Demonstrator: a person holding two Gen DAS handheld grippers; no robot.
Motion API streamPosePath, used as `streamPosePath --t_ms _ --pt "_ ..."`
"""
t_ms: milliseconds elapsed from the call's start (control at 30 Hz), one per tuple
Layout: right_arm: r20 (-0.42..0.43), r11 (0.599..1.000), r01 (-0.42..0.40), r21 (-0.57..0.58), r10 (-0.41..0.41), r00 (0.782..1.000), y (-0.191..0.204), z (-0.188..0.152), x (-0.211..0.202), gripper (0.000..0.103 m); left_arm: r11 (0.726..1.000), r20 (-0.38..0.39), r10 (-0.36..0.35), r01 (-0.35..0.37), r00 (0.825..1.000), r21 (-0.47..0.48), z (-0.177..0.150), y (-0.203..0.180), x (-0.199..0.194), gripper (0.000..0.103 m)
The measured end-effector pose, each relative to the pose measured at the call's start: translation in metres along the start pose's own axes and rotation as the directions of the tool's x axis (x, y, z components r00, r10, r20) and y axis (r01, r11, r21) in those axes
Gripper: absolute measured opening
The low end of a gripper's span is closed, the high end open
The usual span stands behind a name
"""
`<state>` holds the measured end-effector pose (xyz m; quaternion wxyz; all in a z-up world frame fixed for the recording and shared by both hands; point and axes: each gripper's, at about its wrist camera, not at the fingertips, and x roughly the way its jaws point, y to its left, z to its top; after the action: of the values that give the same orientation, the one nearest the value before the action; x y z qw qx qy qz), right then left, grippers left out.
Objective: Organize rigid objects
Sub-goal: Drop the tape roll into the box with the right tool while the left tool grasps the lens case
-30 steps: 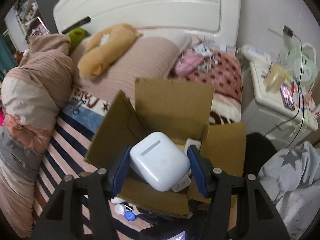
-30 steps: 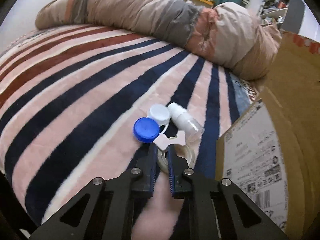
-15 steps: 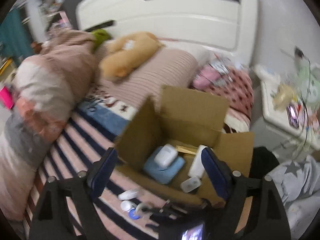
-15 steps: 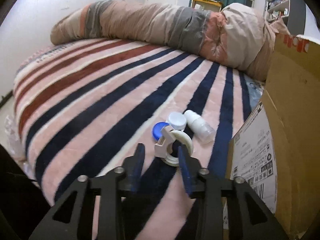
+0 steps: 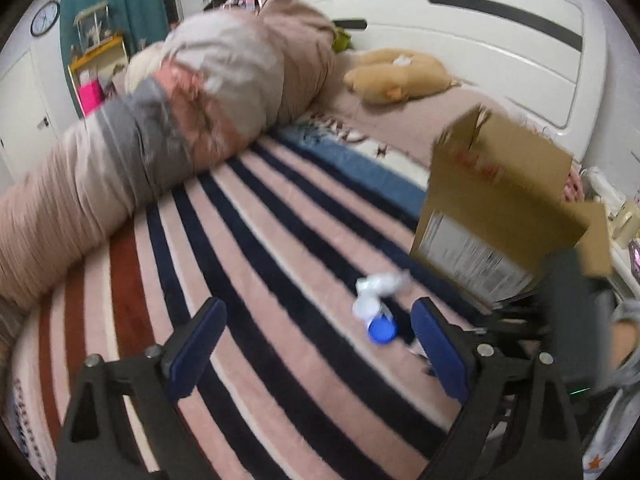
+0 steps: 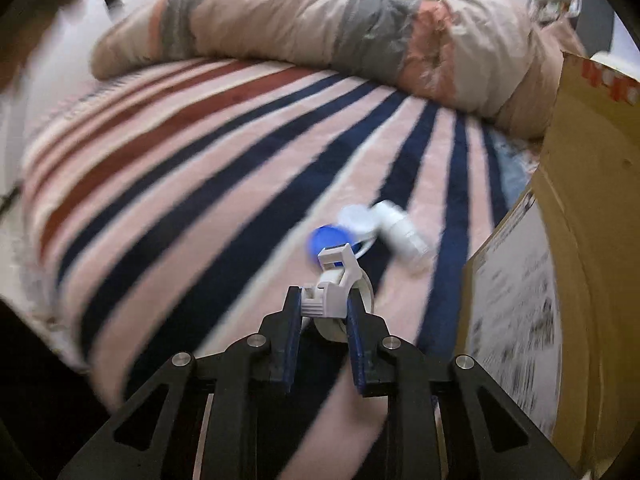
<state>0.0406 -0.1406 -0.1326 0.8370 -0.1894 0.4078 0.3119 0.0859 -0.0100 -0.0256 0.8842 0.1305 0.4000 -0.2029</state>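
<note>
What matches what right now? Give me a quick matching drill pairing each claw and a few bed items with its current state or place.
Things:
1. left claw
2. right claw
3. round blue plastic cap
4. brown cardboard box

States:
a. lying on the striped blanket
b. open, holding nothing
c. standing at the bed's edge, flap raised
d. shut on the white plastic tape dispenser

Pairs: 1-b, 2-d, 3-a, 4-c

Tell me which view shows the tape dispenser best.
The right wrist view: the tape dispenser sits sharp and close, clamped in the right gripper. In the left wrist view it is almost wholly hidden behind that gripper's finger.
</note>
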Motion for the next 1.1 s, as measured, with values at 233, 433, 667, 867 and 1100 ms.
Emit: streamPosePath --t_ms 233,433,667,867,1100 --pt "0.161 0.998 0.034 -0.060 -0.024 0.987 0.015 -0.018 -0.030 0.066 0.999 -0.039 -0.019 0.017 0.999 -0.045 -0.032 0.009 0.047 0.092" --pt "0.082 0.997 -0.071 0.009 0.070 0.994 0.009 -0.020 0.009 0.065 0.994 -0.039 -0.030 0.026 0.999 -0.104 -0.038 0.017 0.064 0.092" --pt "0.106 0.998 -0.034 -0.048 0.039 0.994 0.025 -0.016 -0.027 0.037 0.993 -0.034 -0.081 0.078 0.996 -0.094 -0.043 0.008 0.075 0.092" --pt "0.292 0.989 0.129 -0.071 -0.103 0.951 0.025 0.017 -0.150 0.037 0.988 -0.070 -0.132 0.126 0.989 -0.093 -0.044 -0.014 0.101 0.092" --pt "0.122 0.948 0.308 0.084 -0.317 0.941 -0.078 0.032 -0.184 0.037 0.985 -0.086 -0.146 0.137 0.986 -0.100 -0.037 -0.038 0.122 0.082"
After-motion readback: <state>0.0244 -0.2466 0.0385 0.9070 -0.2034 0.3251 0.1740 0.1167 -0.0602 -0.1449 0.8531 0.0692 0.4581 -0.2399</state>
